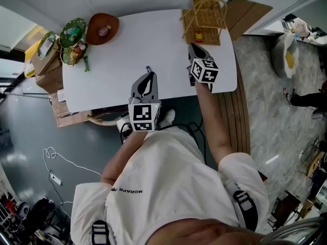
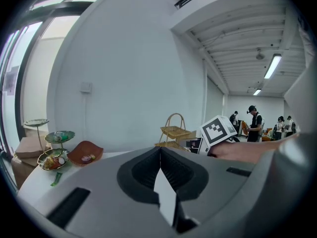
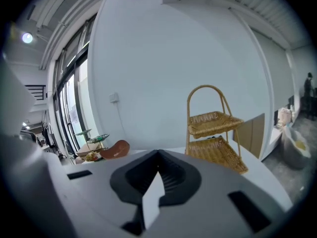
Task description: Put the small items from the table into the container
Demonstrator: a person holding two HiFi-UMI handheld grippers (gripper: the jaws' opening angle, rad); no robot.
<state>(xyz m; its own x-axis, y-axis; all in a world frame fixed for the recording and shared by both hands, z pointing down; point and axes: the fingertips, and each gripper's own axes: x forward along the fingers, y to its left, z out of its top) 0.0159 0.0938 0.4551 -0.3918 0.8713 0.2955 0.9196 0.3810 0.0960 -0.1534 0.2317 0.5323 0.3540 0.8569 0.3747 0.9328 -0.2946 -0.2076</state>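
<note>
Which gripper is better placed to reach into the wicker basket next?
Right, probably: the right gripper is close to the wicker basket; the left gripper is farther off, at the table edge. Both shut, empty.

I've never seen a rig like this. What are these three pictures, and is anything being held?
A person holds a two-jaw gripper in each hand. The head view looks down from a camera on their head, showing the left gripper and right gripper, each with a marker cube. The gripper views come from cameras riding on them, looking along their jaws. On the white table stand a wicker basket and a brown bowl; a green tiered stand sits by its corner. Both grippers are shut and empty.
</note>
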